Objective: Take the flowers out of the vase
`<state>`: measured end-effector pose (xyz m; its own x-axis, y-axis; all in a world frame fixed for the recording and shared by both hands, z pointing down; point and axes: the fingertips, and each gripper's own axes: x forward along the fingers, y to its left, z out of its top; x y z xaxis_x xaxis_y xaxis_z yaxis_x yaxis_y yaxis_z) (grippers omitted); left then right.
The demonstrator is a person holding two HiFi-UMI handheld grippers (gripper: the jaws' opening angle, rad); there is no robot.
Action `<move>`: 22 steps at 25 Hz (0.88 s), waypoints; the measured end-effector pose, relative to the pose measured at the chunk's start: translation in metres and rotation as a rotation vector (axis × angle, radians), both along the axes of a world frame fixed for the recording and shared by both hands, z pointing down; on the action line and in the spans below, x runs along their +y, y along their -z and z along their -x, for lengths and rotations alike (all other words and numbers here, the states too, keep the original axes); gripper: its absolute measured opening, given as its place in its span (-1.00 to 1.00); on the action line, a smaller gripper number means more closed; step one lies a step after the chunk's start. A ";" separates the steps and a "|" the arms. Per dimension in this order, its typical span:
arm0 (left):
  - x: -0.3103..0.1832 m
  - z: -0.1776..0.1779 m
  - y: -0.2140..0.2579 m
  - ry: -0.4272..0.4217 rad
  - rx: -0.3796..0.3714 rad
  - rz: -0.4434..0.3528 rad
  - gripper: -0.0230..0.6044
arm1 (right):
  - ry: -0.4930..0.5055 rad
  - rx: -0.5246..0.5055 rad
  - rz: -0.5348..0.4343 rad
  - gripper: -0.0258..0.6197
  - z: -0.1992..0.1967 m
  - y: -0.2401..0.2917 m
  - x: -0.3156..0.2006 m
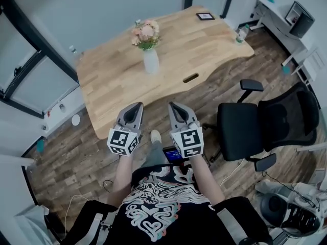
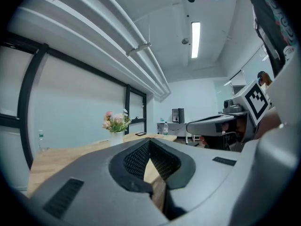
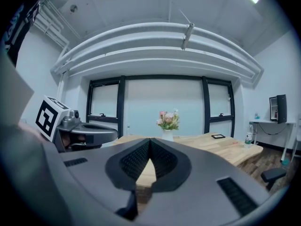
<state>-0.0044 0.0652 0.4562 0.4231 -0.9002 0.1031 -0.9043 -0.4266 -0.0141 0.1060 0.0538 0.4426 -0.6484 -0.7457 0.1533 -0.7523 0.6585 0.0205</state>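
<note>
So the bunch of pink flowers [image 1: 145,33] sits in a slim white vase [image 1: 151,61] out toward the middle of the wooden bench [image 1: 204,50], well apart from both grippers, which hang side by side just short of the bench's near edge. The left gripper [image 1: 135,107] and right gripper [image 1: 177,107] both have their jaws clenched on nothing. In each gripper view the ribbed pads meet at the tip and only bench wood shows through the gap under them. I'd say the task hasn't really started. The flowers look light, and the heads probably crush easily, so I wouldn't pinch up there. I'd take the stems where they bunch just above the vase's rim. The vase is narrow and looks smooth, maybe ceramic, so it could tip or ride up with the stems. I'd steady its body with the other gripper. Both sets of jaws need to open first.
</note>
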 end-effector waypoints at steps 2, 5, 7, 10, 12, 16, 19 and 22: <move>-0.026 0.010 0.004 0.008 -0.004 -0.009 -0.92 | -0.009 -0.014 -0.008 -0.91 0.003 0.004 -0.025; -0.068 0.024 0.008 0.004 -0.015 -0.013 -0.92 | -0.024 -0.008 -0.034 -0.91 0.012 0.012 -0.065; -0.094 0.034 0.010 0.006 -0.019 -0.014 -0.92 | -0.028 -0.014 -0.033 -0.91 0.022 0.015 -0.091; -0.128 0.052 0.013 0.019 -0.016 -0.014 -0.92 | -0.032 -0.019 -0.029 -0.91 0.036 0.018 -0.125; -0.147 0.065 0.017 0.030 -0.007 -0.017 -0.92 | -0.043 -0.017 -0.024 -0.91 0.043 0.019 -0.145; -0.179 0.091 0.021 0.039 0.026 -0.033 -0.92 | -0.065 -0.016 -0.016 -0.91 0.059 0.018 -0.179; -0.200 0.100 0.017 0.019 0.029 -0.029 -0.92 | -0.044 0.008 -0.004 -0.91 0.075 0.012 -0.198; -0.212 0.102 0.012 -0.019 0.028 -0.022 -0.92 | -0.043 0.023 -0.002 -0.90 0.086 0.009 -0.210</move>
<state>-0.1066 -0.1466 0.4437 0.4428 -0.8938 0.0713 -0.8961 -0.4439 0.0010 0.0204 -0.1557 0.4335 -0.6119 -0.7731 0.1667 -0.7793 0.6254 0.0396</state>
